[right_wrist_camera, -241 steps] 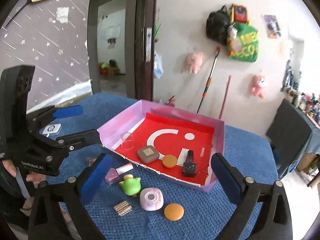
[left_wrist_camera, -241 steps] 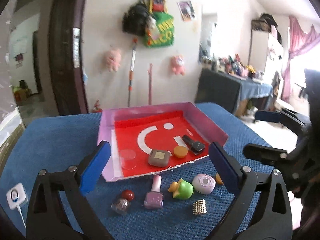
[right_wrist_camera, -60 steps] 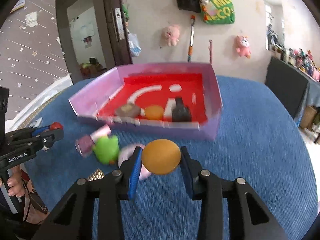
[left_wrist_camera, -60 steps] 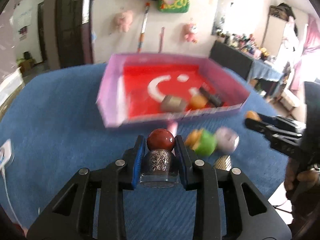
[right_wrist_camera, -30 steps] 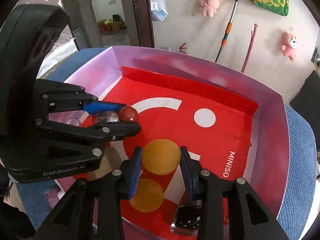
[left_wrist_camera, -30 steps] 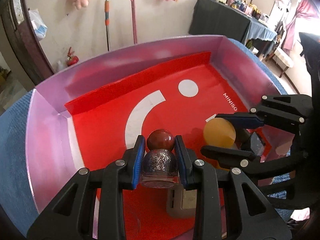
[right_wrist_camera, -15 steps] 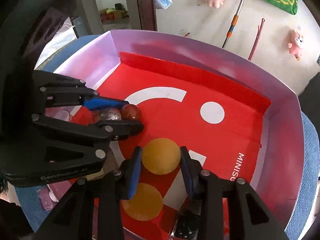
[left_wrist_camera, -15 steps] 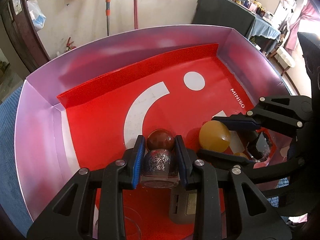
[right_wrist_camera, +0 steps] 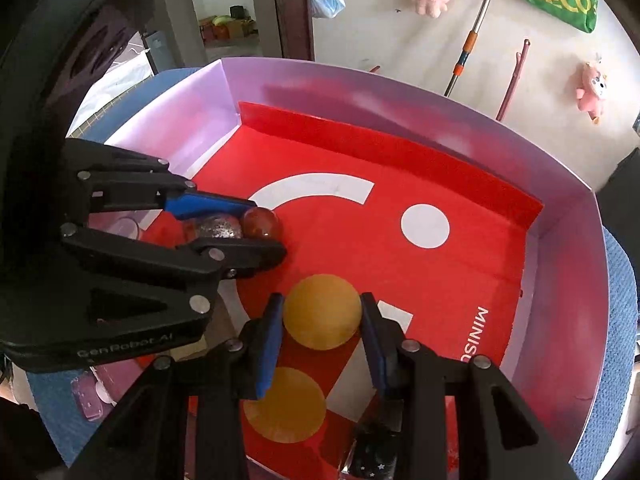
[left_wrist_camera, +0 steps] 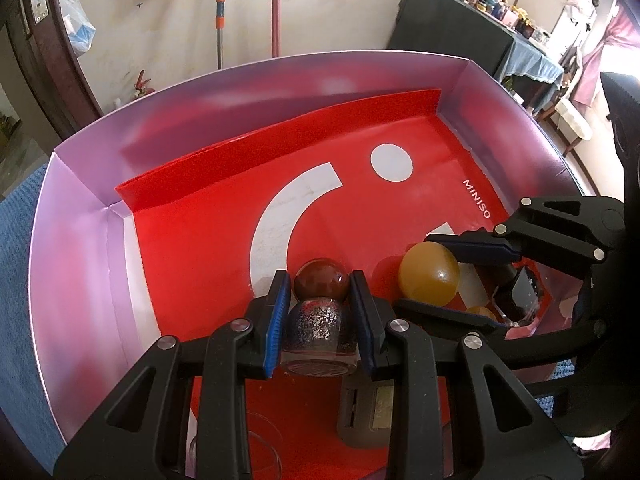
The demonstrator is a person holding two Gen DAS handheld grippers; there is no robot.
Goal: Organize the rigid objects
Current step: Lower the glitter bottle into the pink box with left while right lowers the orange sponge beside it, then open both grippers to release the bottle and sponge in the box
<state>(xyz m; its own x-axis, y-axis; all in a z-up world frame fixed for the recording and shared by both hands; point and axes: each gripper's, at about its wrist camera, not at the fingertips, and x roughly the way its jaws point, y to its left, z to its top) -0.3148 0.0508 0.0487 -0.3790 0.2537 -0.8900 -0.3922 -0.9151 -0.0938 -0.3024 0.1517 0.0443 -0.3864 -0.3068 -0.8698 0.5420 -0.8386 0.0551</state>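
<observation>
My left gripper (left_wrist_camera: 320, 300) is shut on a glitter nail polish bottle (left_wrist_camera: 319, 328) with a dark red round cap (left_wrist_camera: 321, 283), held low over the red floor of the purple-walled box (left_wrist_camera: 80, 216). It also shows in the right wrist view (right_wrist_camera: 224, 228). My right gripper (right_wrist_camera: 322, 328) is shut on an orange disc (right_wrist_camera: 322, 311), held inside the box beside the left gripper; the disc also shows in the left wrist view (left_wrist_camera: 429, 274). A second orange disc (right_wrist_camera: 284, 405) lies on the box floor below it.
In the box lie a grey square case (left_wrist_camera: 370, 408), a black car key (left_wrist_camera: 520, 296) and a clear cup (right_wrist_camera: 126, 227). A pink nail polish bottle (right_wrist_camera: 90, 400) lies on the blue cloth (right_wrist_camera: 624, 320) outside the front wall.
Both grippers have moved a little lower and further into the box with their objects still held. Eight seconds ago both were open above the loose items.
</observation>
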